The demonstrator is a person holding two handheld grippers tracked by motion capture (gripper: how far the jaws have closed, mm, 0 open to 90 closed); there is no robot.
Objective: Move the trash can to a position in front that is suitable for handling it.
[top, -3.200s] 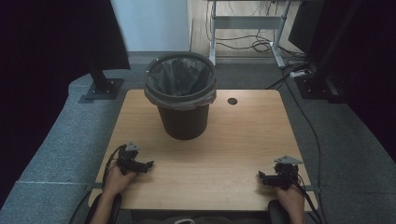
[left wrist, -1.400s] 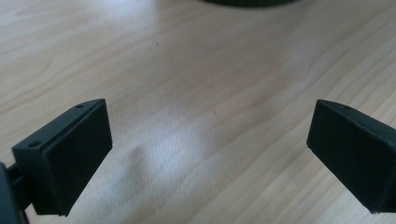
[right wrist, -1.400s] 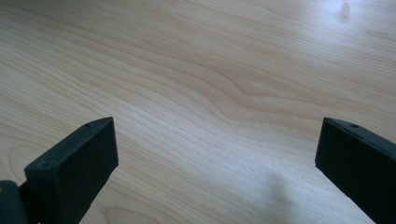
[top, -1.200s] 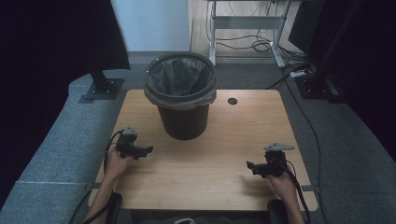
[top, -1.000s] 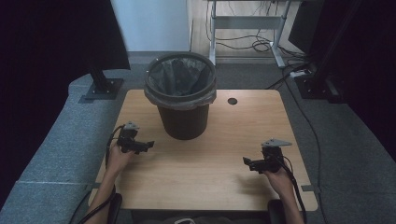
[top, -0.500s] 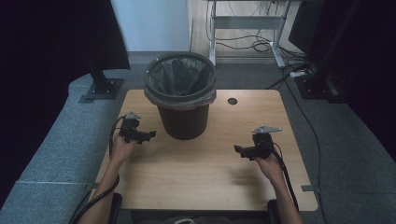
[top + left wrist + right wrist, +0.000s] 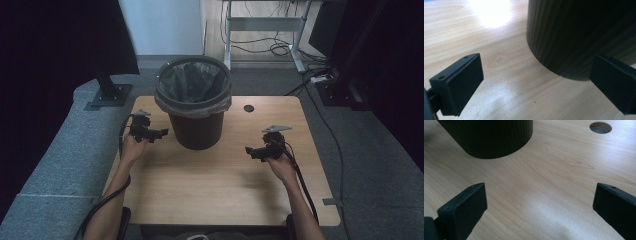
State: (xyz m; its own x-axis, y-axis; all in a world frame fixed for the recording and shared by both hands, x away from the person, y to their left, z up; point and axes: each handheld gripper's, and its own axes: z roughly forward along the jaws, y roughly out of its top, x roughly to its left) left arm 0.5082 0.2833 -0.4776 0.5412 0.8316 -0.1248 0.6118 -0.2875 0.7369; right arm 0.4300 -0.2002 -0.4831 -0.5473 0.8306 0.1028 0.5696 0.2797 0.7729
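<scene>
A black ribbed bin (image 7: 194, 102) lined with a dark bag stands on the wooden table (image 7: 220, 185) toward its far side. My left gripper (image 7: 161, 133) is open just left of the bin's base, jaws pointing at it. In the left gripper view the bin wall (image 7: 584, 35) looms close behind the spread jaws, and my left gripper (image 7: 536, 82) holds nothing. My right gripper (image 7: 249, 151) is open to the right of the bin, a short way off. The right gripper view has the bin's base (image 7: 489, 137) at upper left, with my right gripper (image 7: 540, 207) empty over bare wood.
A round cable hole (image 7: 248, 108) sits in the table right of the bin, and appears as a hole (image 7: 600, 127) in the right gripper view. Grey padded surfaces flank the table. Cables and a desk frame lie on the floor beyond.
Both hands have moved forward from the near edge of the table toward the bin. The left gripper now sits beside the bin's base; the right has come in and up.
</scene>
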